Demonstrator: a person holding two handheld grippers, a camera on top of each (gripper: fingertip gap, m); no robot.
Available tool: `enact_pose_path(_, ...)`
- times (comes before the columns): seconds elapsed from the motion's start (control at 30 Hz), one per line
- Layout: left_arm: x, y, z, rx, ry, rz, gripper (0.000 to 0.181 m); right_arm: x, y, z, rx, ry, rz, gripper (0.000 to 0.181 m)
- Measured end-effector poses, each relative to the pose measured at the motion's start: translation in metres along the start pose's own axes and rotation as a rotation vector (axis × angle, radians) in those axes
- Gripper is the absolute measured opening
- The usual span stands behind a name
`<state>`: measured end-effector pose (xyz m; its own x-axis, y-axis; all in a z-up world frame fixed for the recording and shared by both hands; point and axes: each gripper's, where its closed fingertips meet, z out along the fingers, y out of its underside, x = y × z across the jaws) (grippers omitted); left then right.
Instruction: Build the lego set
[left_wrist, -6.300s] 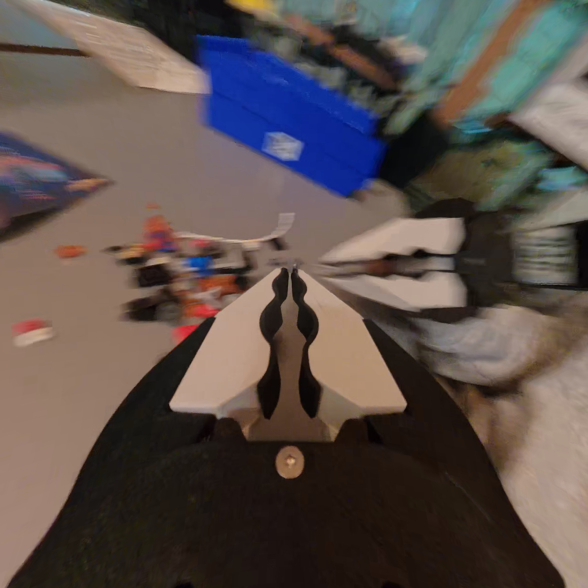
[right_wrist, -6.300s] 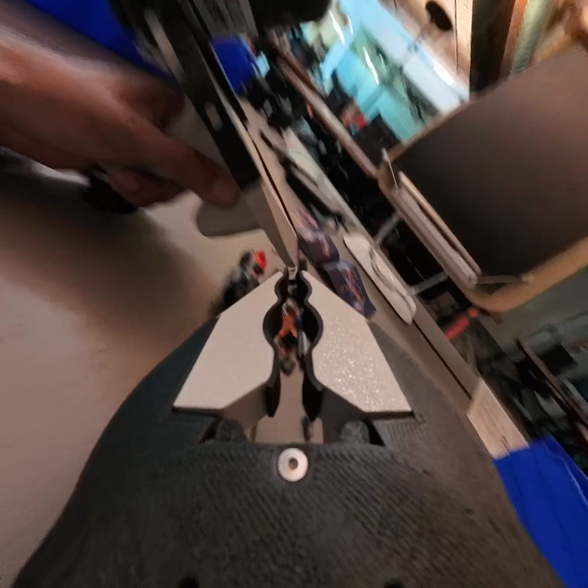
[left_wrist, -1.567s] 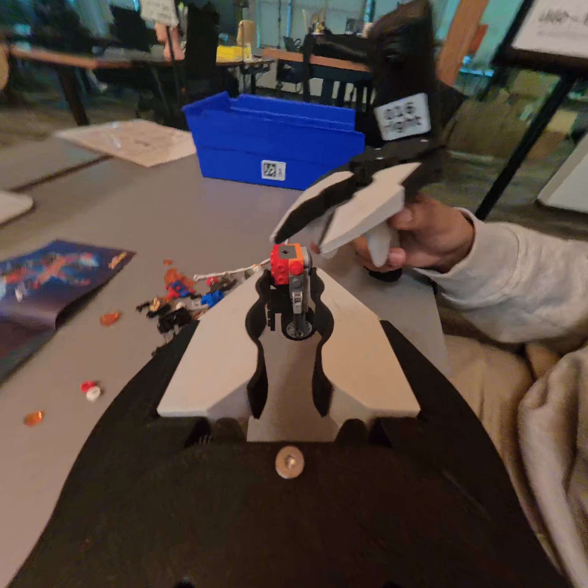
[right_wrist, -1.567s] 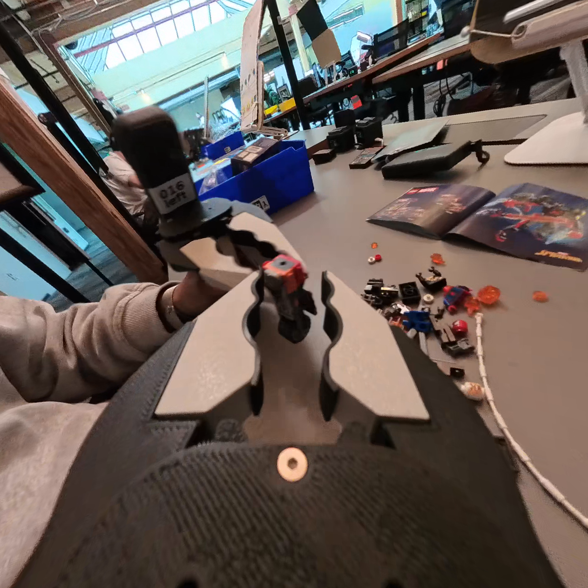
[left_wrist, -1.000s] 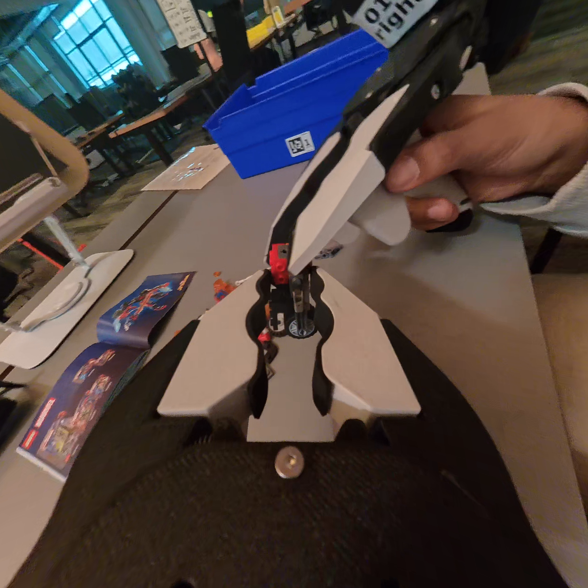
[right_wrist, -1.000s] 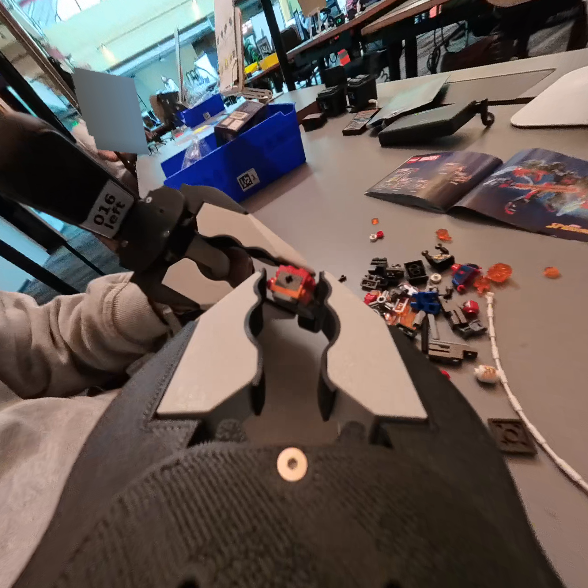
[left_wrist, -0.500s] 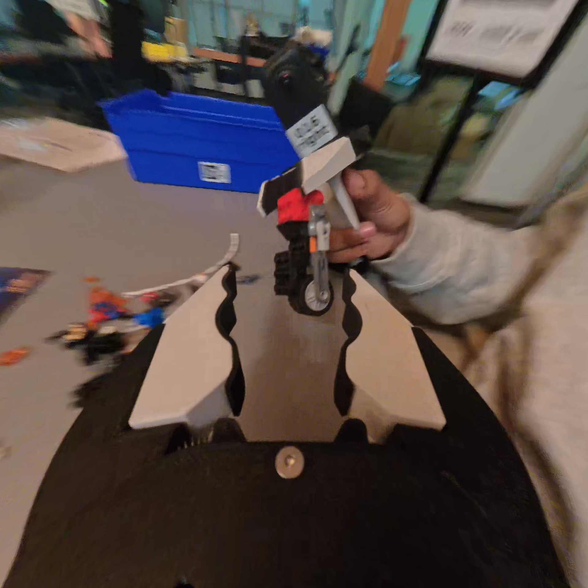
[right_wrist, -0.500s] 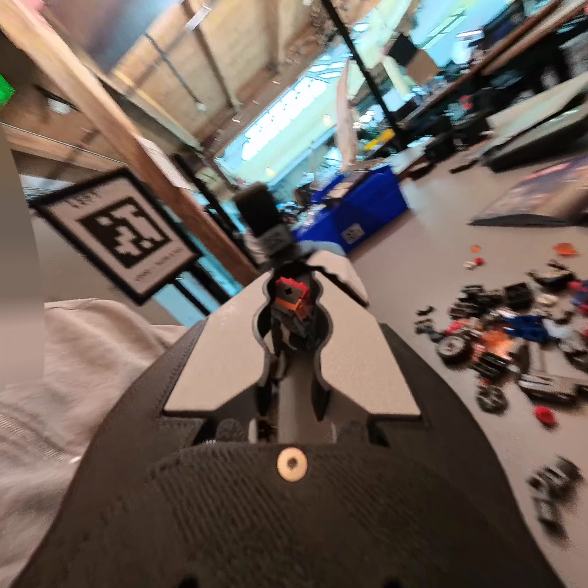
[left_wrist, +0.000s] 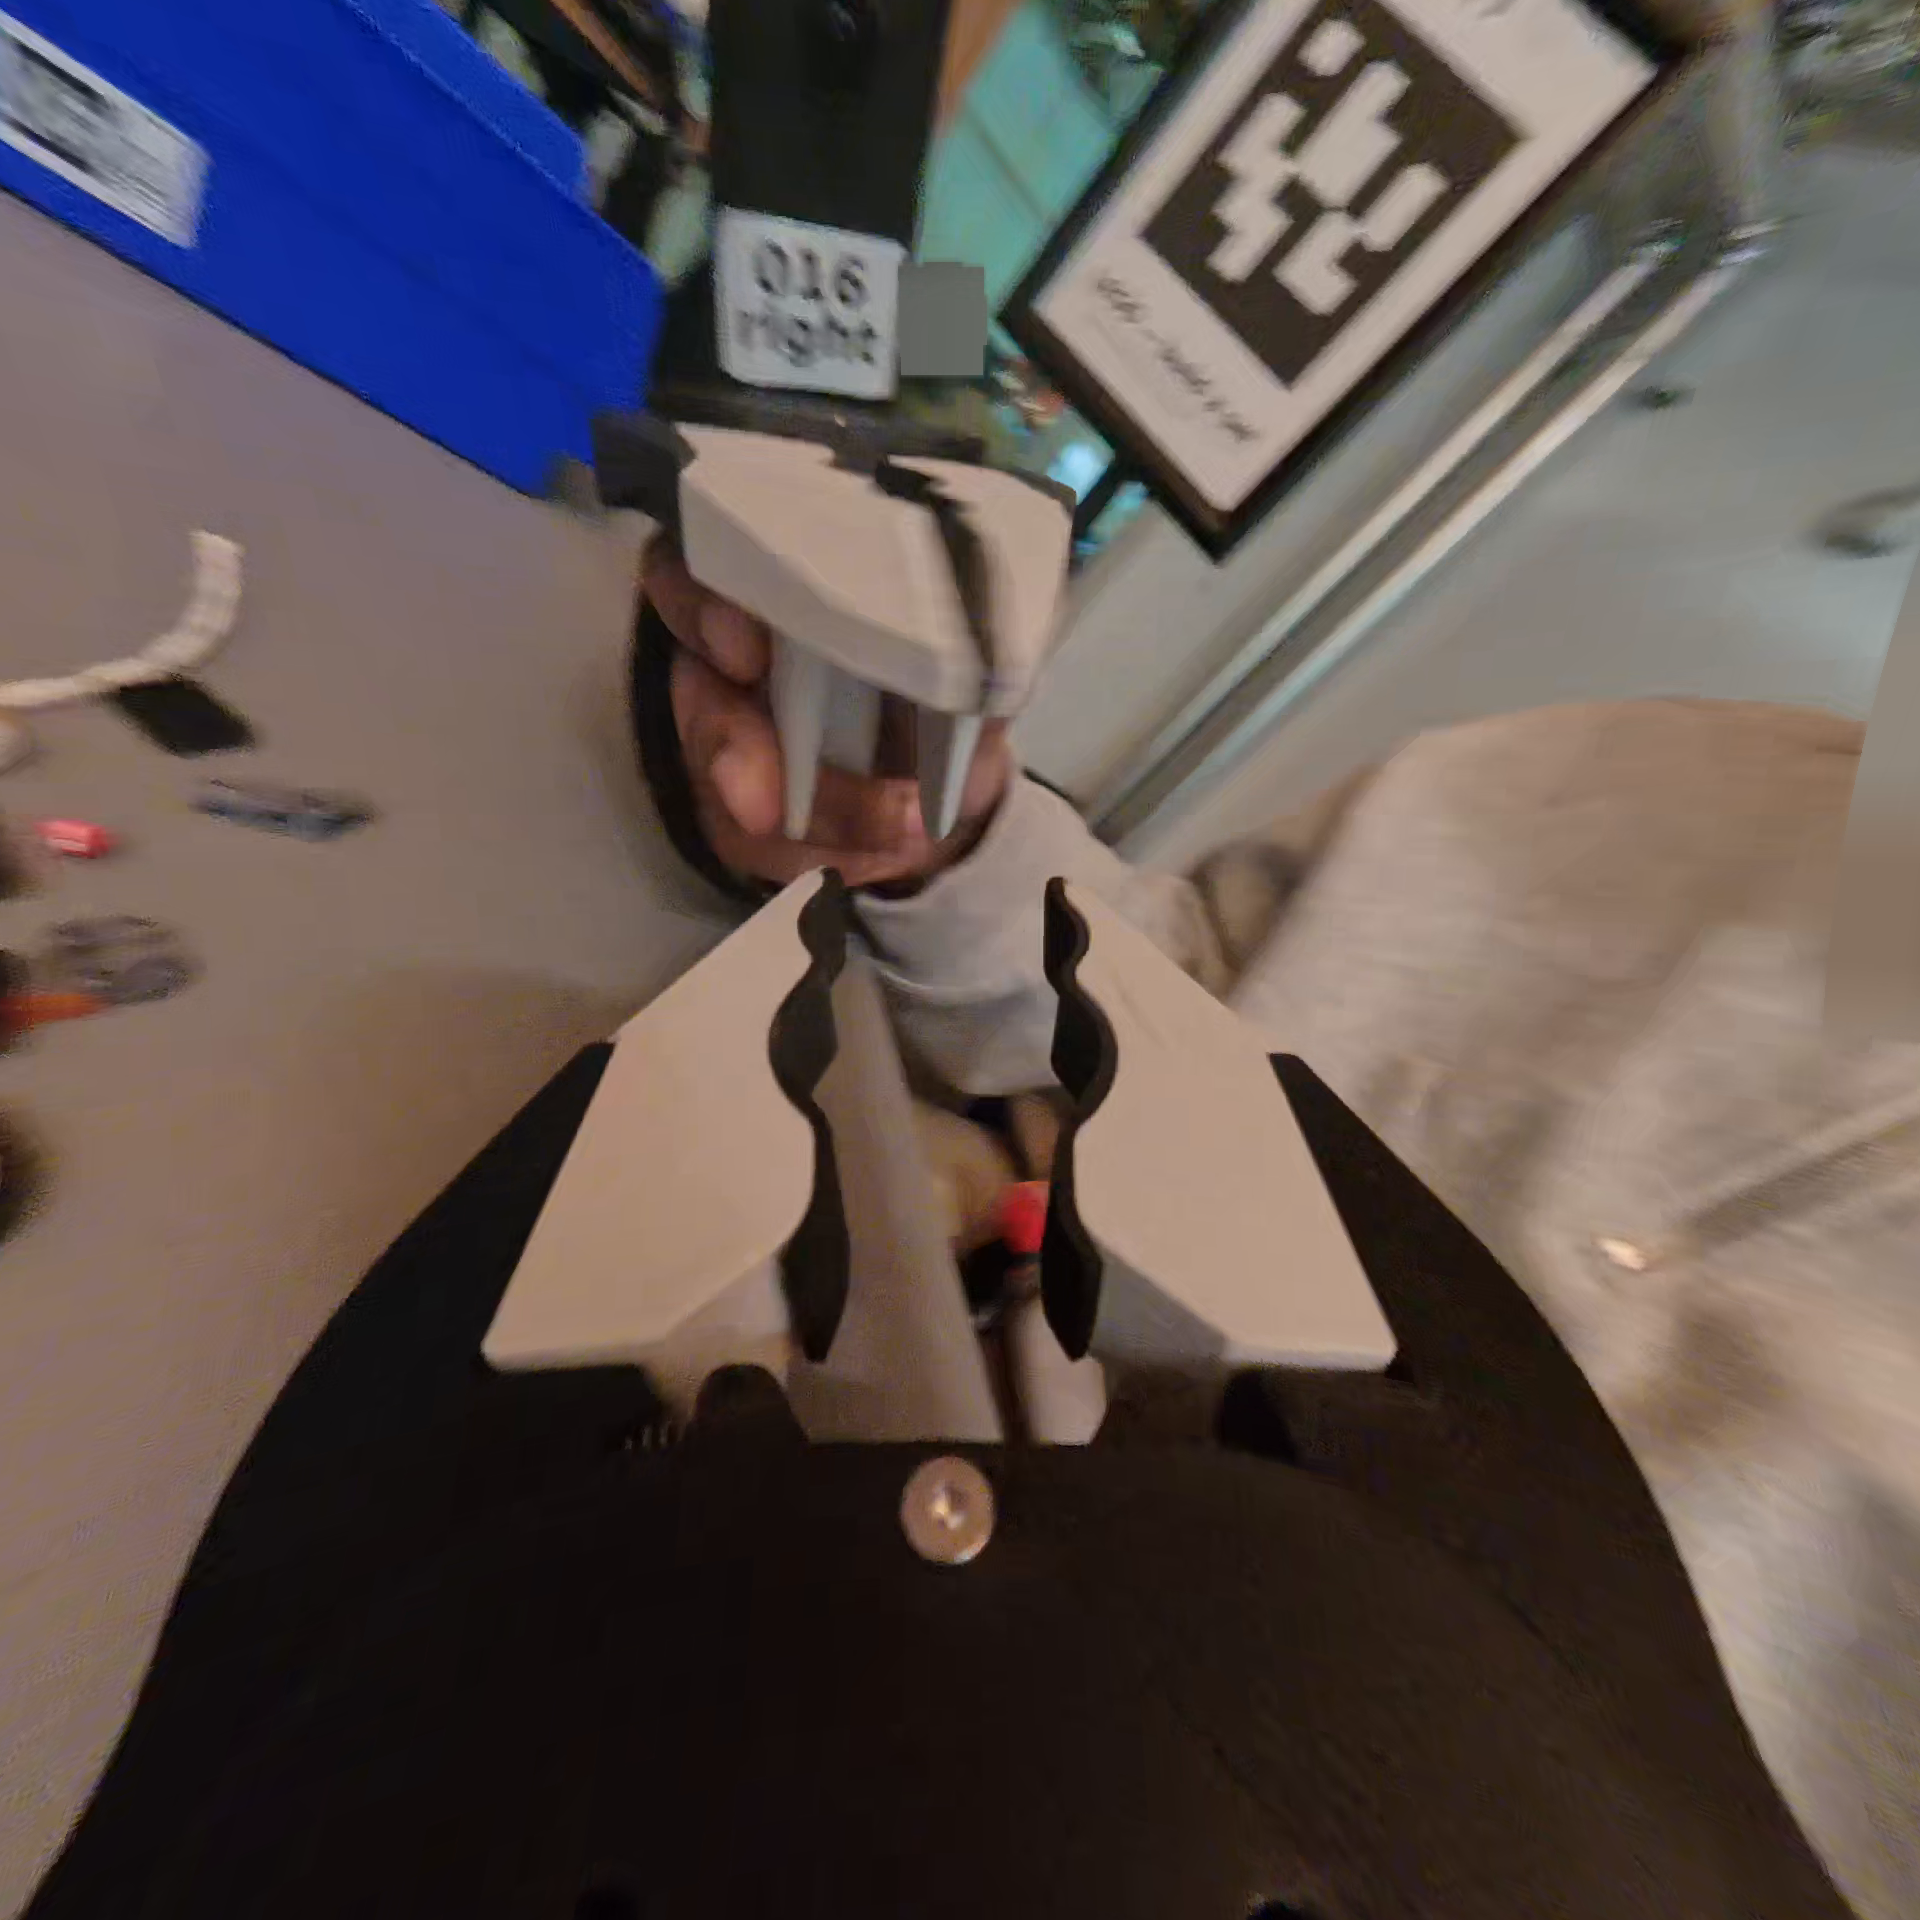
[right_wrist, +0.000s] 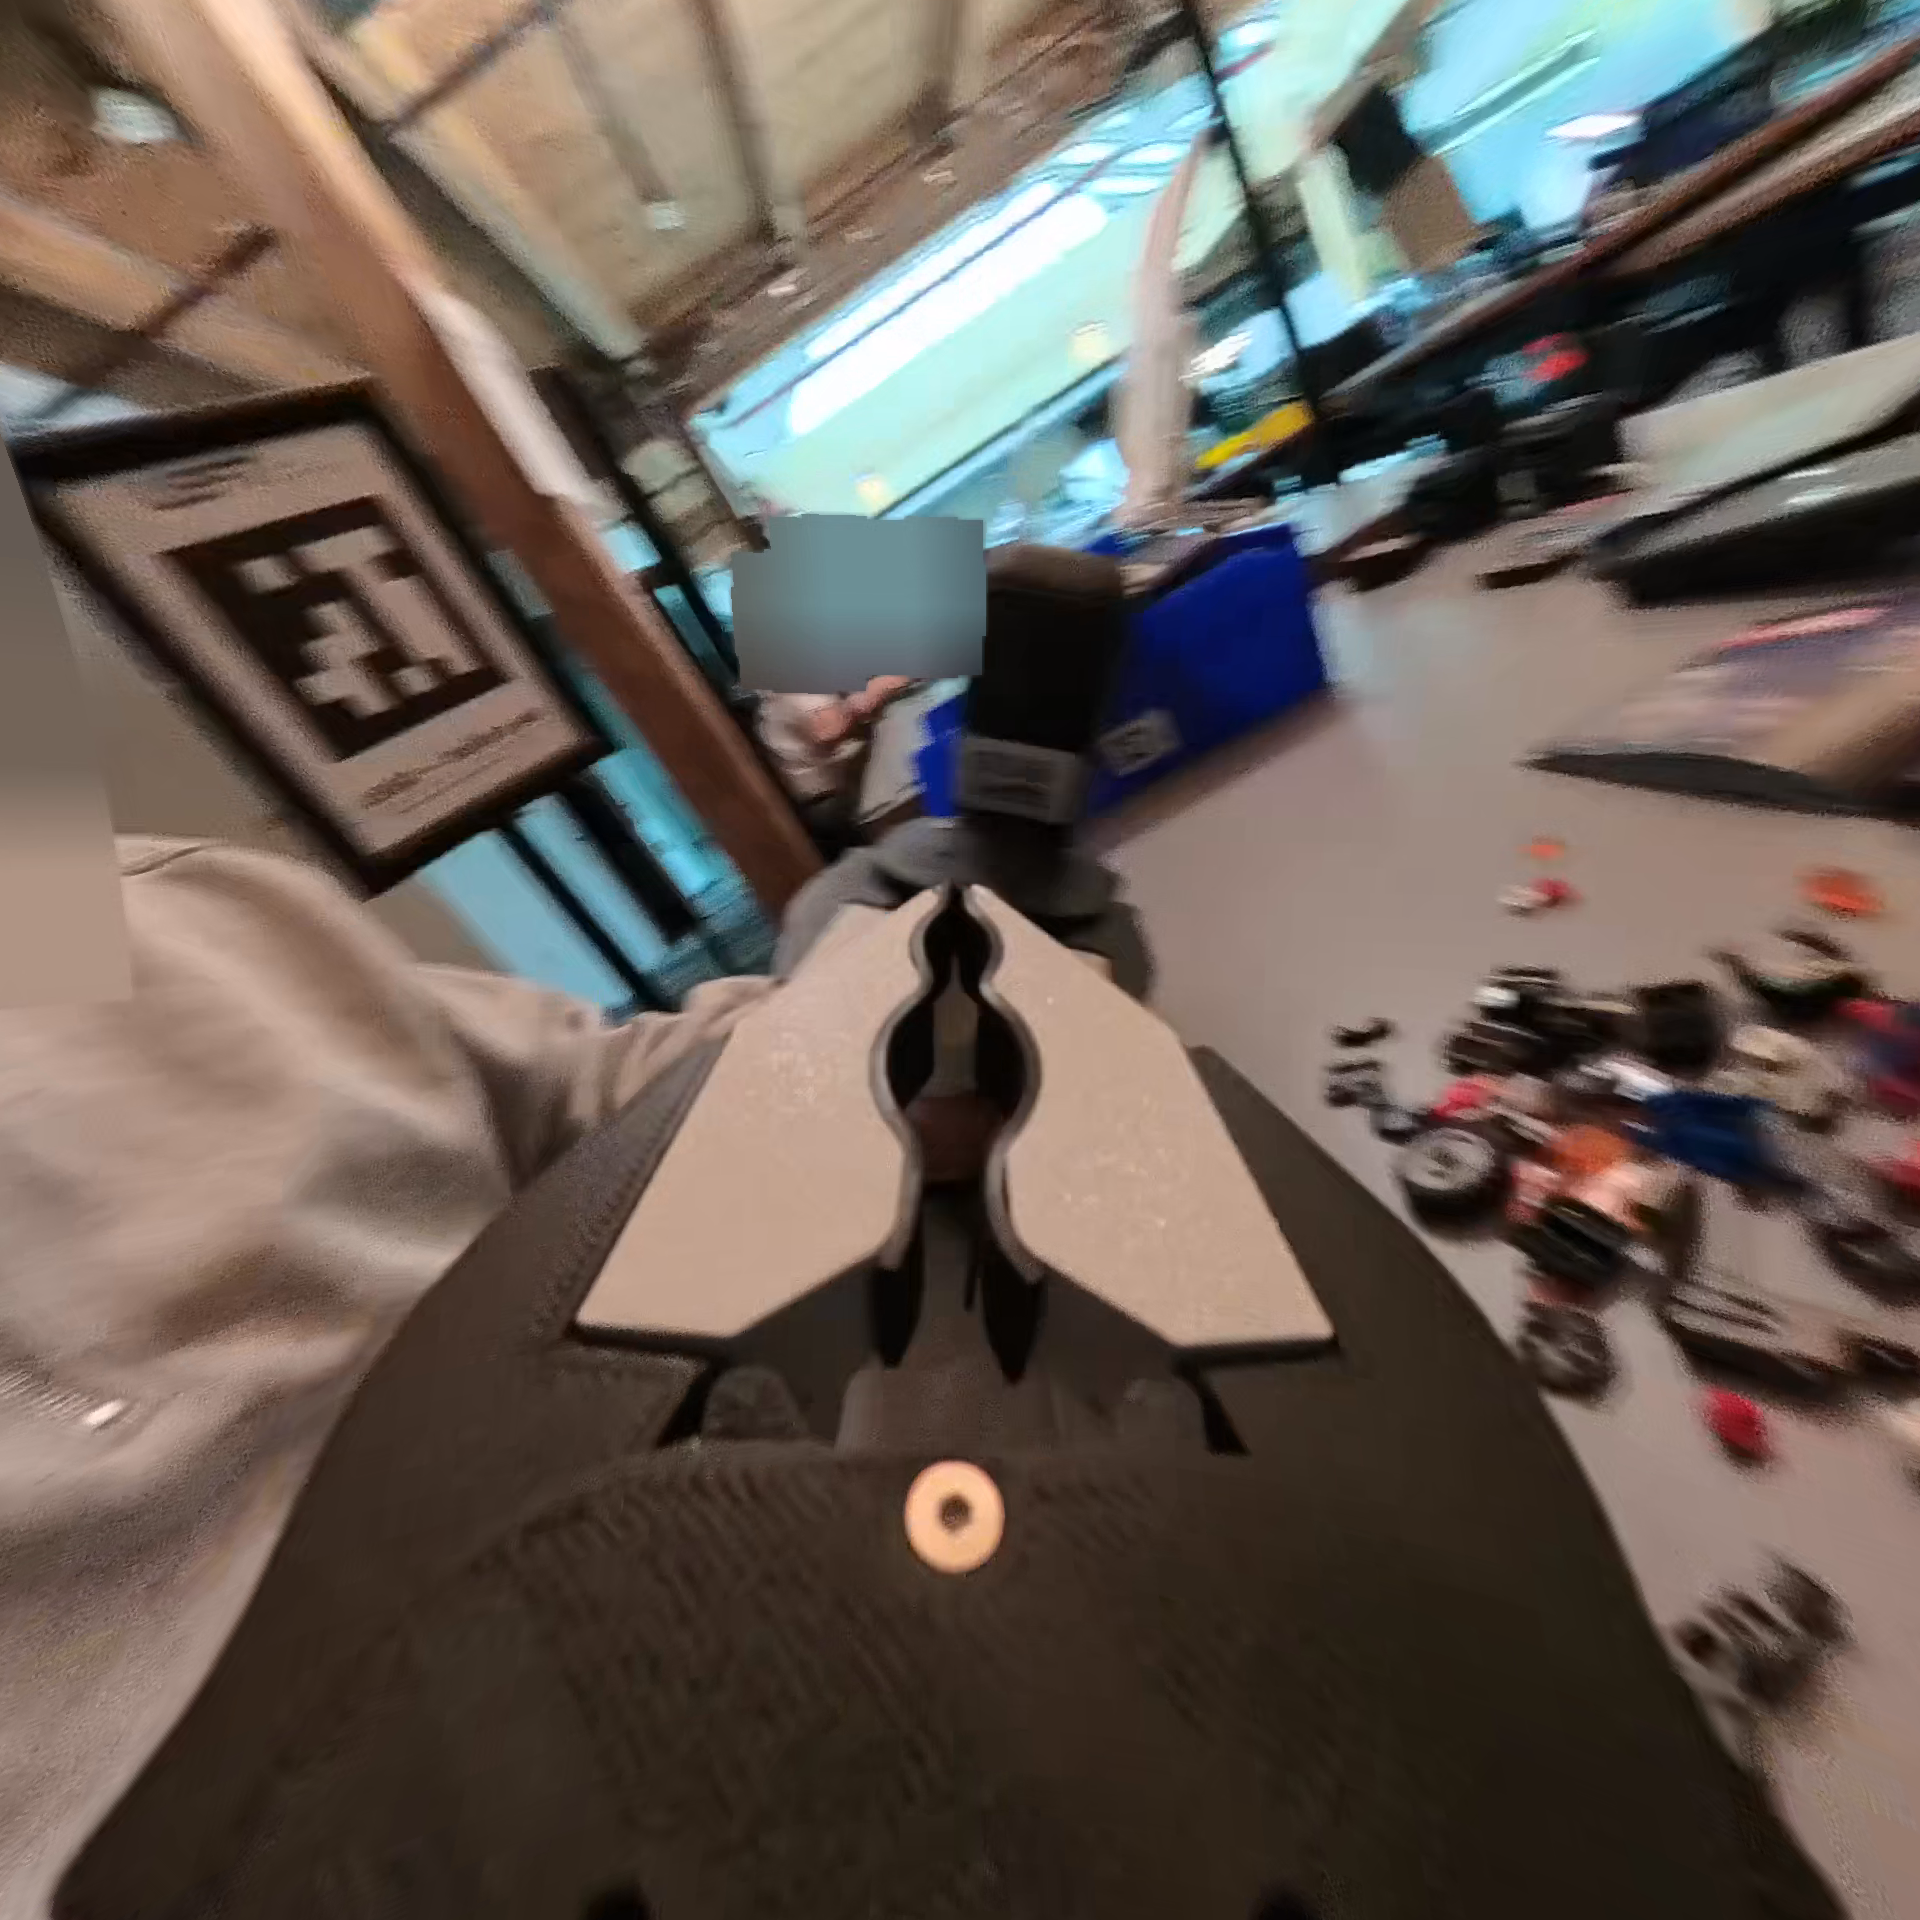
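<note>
My left gripper (left_wrist: 940, 894) is open and empty, its jaws wide apart over the person's pale sleeve (left_wrist: 966, 997) at the table's near edge. A small red and dark brick piece (left_wrist: 1021, 1218) shows low down between its fingers, beyond them and blurred. My right gripper (right_wrist: 956, 899) is shut, its tips touching, with nothing visible between them. It also shows in the left wrist view (left_wrist: 987, 681), held in a hand and pointing towards the camera. The left gripper's black body (right_wrist: 1039, 665) stands just behind the right gripper's tips.
Loose brick pieces (right_wrist: 1610, 1143) with a wheel (right_wrist: 1444, 1164) lie on the grey table (right_wrist: 1351, 883) to the right. A blue bin (left_wrist: 364, 239) stands at the back, also in the right wrist view (right_wrist: 1226, 644). A white cord (left_wrist: 197, 613) lies by the pieces. A framed marker board (left_wrist: 1320, 208) stands behind. My hands' fingertips stand some 7 centimetres from each other.
Half a second ago my right gripper held the red and black wheeled model; now it is shut with no model in it. Both grippers have swung towards each other.
</note>
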<state>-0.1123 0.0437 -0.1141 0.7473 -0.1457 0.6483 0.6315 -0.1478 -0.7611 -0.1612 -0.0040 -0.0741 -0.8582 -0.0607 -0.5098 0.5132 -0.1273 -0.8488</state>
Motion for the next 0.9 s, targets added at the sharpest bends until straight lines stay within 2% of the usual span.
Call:
enact_pose_path(0.1, -0.010, -0.005, -0.009, 0.019, -0.106, 0.100, 0.033, 0.002, -0.014, -0.015, 0.055, 0.019, 0.002, 0.000)
enact_pose_path(0.2, -0.008, -0.009, -0.015, 0.041, -0.086, 0.097, 0.035, -0.005, -0.031, -0.032, 0.082, 0.052, -0.048, 0.000)
enact_pose_path(0.3, -0.008, -0.011, -0.017, 0.059, -0.077, 0.097, 0.036, -0.011, -0.037, -0.044, 0.043, 0.145, -0.115, 0.000)
enact_pose_path(0.37, -0.011, -0.011, -0.017, 0.051, -0.106, 0.121, 0.037, -0.021, -0.030, -0.052, -0.002, 0.225, -0.145, 0.000)
enact_pose_path(0.43, -0.011, -0.009, -0.016, 0.040, -0.129, 0.156, 0.037, -0.051, -0.001, -0.057, -0.104, 0.223, -0.206, 0.003)
enact_pose_path(0.53, -0.011, -0.009, -0.014, 0.034, -0.126, 0.161, 0.037, -0.086, 0.085, -0.073, -0.429, 0.227, -0.296, 0.010)
enact_pose_path(0.63, -0.012, -0.011, -0.013, 0.044, -0.116, 0.146, 0.037, -0.096, 0.176, -0.110, -0.797, 0.302, -0.289, 0.020)
enact_pose_path(0.7, -0.012, -0.012, -0.013, 0.051, -0.123, 0.153, 0.037, -0.101, 0.221, -0.129, -0.959, 0.314, -0.235, 0.027)
enact_pose_path(0.8, -0.011, -0.014, -0.016, 0.068, -0.133, 0.168, 0.037, -0.108, 0.260, -0.134, -1.045, 0.281, -0.168, 0.033)
enact_pose_path(0.9, -0.012, -0.015, -0.018, 0.075, -0.142, 0.176, 0.037, -0.097, 0.268, -0.132, -1.087, 0.324, -0.226, 0.034)
